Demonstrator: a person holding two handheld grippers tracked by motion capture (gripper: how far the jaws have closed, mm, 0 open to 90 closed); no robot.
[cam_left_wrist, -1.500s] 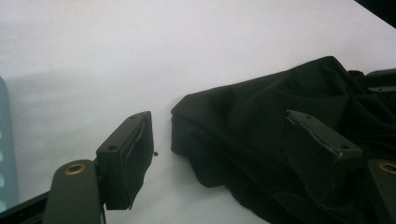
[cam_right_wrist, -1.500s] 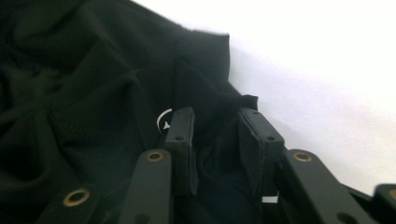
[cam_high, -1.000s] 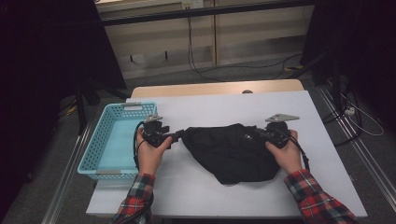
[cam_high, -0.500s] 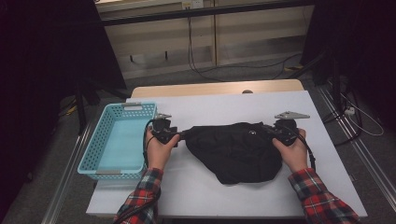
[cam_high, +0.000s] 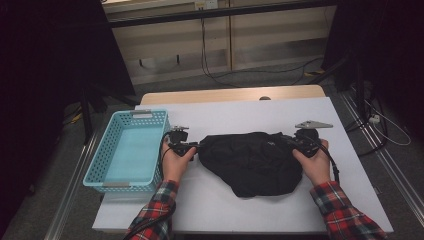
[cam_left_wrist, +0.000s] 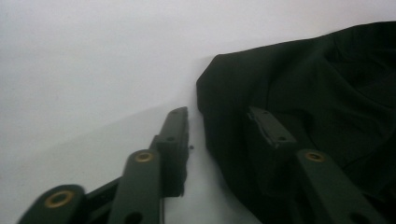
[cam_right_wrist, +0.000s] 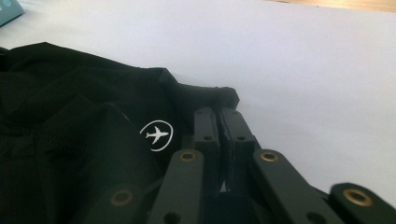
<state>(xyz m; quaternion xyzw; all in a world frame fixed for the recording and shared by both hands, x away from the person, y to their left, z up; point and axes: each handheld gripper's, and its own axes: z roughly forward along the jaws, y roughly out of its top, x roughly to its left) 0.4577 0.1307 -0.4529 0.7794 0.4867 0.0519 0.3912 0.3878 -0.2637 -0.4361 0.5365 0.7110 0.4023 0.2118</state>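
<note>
- High view: a black garment (cam_high: 252, 162) is spread in the middle of the frame on the white table (cam_high: 240, 117), its long axis running left to right, its rounded bulge hanging toward the lower edge. A blue basket (cam_high: 131, 150) is seen at the left, just beside the left gripper (cam_high: 192, 147). The right gripper (cam_high: 295, 143) is placed at the cloth's right end.
- Left gripper view: the jaws have just been closing, yet a gap is left between them. One jaw lies on bare table at lower left; the other is laid over the dark cloth at lower right, so the left corner of the garment sits between them without being pinched. For a sound hold, the lower jaw is best slid under the hem before the closing is finished, so that only one edge is caught.
- Right gripper view: the jaws are pressed together in the lower middle of the frame, and a tuft of the garment's corner is clamped at their tips. A white aeroplane logo (cam_right_wrist: 157, 135) is printed on the cloth just left of them. This grip is best kept level with the other hand.
</note>
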